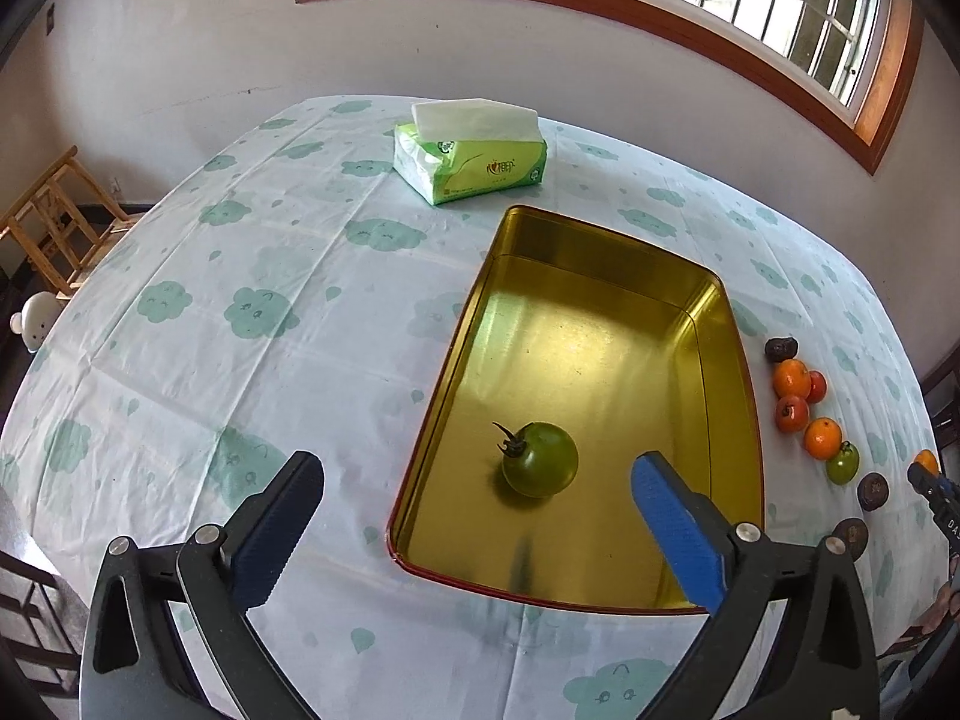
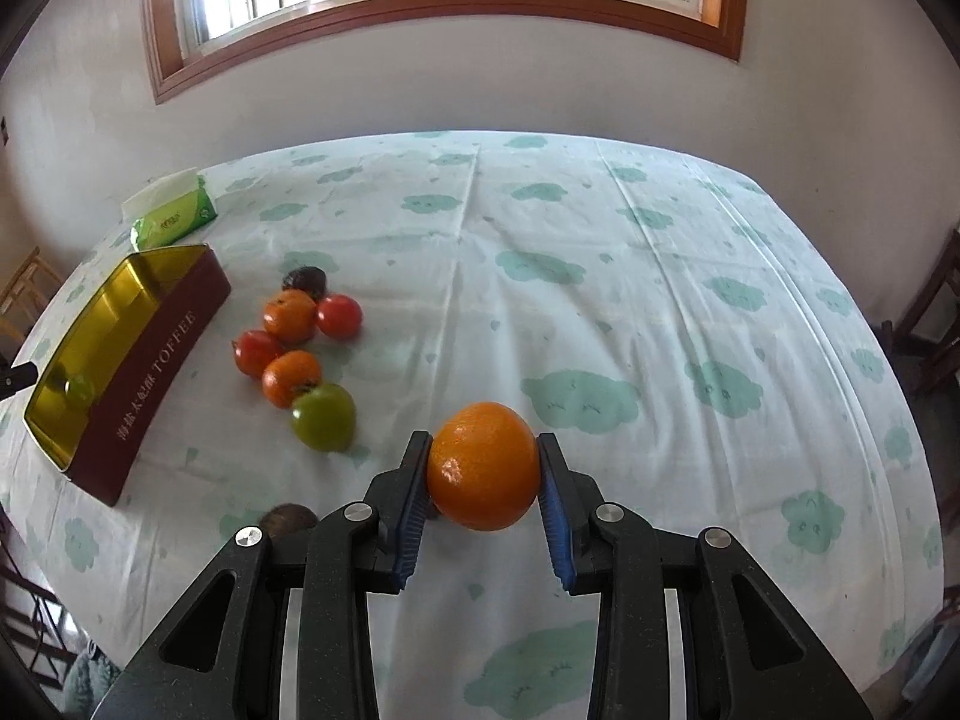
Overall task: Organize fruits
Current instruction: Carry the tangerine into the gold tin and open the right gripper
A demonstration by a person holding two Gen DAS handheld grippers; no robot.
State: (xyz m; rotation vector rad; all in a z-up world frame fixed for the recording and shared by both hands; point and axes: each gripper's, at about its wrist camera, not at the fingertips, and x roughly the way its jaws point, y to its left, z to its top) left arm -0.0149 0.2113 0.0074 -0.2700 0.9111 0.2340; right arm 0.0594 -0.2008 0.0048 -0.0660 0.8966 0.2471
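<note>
A green tomato [image 1: 539, 459] lies alone on the floor of the gold-lined tin [image 1: 714, 360], near its front end. My left gripper [image 1: 477, 480] hangs above it, open wide, with nothing between its pads. In the right wrist view my right gripper [image 2: 485, 467] is shut on an orange [image 2: 483, 465], lifted off the cloth. To the left lie loose fruits: two small oranges [image 2: 290, 315], two red tomatoes [image 2: 339, 315], a green tomato [image 2: 323, 416] and dark brown fruits [image 2: 305, 279]. The tin [image 2: 153, 372] stands left of them, its maroon side reading TOFFEE.
A green tissue pack [image 1: 469, 151] sits behind the tin near the table's far edge. The table is covered with a cloud-print cloth [image 2: 660, 312]. A wooden chair [image 1: 57, 222] stands off the left side, and another brown fruit [image 2: 290, 519] lies beside my right gripper.
</note>
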